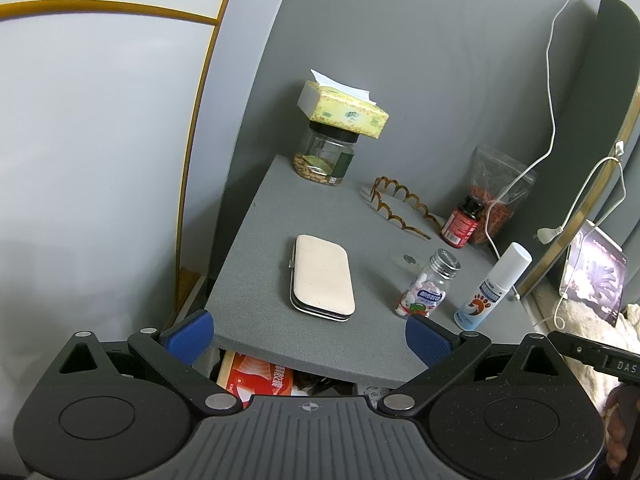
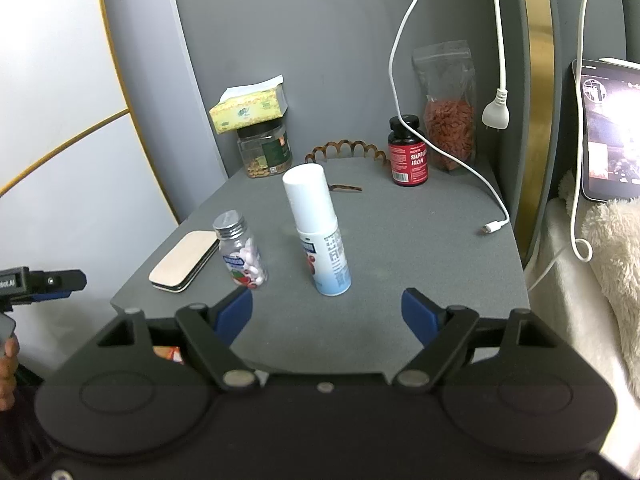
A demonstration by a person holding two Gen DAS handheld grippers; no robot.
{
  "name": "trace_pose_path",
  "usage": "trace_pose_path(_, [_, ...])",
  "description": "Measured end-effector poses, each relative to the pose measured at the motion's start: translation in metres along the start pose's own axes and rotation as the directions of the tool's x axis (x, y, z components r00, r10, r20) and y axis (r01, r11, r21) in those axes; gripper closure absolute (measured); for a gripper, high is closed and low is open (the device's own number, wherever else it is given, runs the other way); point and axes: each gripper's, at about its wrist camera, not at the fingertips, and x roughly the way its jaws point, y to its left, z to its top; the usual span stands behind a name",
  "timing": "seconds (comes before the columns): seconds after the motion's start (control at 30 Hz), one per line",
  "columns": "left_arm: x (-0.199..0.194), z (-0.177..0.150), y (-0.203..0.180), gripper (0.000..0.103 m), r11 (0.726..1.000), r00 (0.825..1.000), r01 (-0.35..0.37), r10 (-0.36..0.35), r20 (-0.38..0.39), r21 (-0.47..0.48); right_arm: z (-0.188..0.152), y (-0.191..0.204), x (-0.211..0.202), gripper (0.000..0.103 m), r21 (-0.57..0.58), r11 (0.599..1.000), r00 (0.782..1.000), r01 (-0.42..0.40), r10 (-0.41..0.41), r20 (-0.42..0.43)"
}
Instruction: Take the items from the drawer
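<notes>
The open drawer shows below the front edge of the grey nightstand top, with a red and orange box and dark items inside. My left gripper is open and empty, over the front edge above the drawer. My right gripper is open and empty, just in front of a white and blue spray bottle standing on the top. A clear candy bottle with a silver cap and a cream flat case stand to its left. They also show in the left wrist view: spray bottle, candy bottle, case.
At the back of the nightstand are a nut jar with a tissue pack on it, a brown wavy headband, a red pill bottle and a bag of red berries. White cables hang at right. A bed with a tablet lies right.
</notes>
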Motion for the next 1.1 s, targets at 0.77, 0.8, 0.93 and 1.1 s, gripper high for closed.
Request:
trace_pose_path(0.77, [0.000, 0.001, 0.001, 0.002, 1.000, 1.000, -0.009, 0.009, -0.011, -0.008, -0.001, -0.003, 0.005, 0.022, 0.043, 0.999, 0.997, -0.026, 0.029, -0.074])
trace_pose_path(0.8, [0.000, 0.001, 0.001, 0.002, 1.000, 1.000, -0.010, 0.010, -0.012, -0.008, -0.002, -0.002, 0.004, 0.022, 0.048, 0.997, 0.994, -0.057, 0.061, -0.090])
trace_pose_path(0.93, [0.002, 0.001, 0.003, 0.002, 0.999, 0.999, -0.031, 0.031, -0.025, -0.009, -0.014, 0.013, 0.018, 0.022, 0.050, 0.983, 0.954, -0.175, 0.182, -0.238])
trace_pose_path(1.1, [0.005, 0.001, 0.007, 0.002, 0.999, 0.998, -0.050, 0.049, -0.041, -0.017, -0.040, 0.044, 0.061, 0.025, -0.052, 0.985, 0.867, -0.167, 0.121, -0.483])
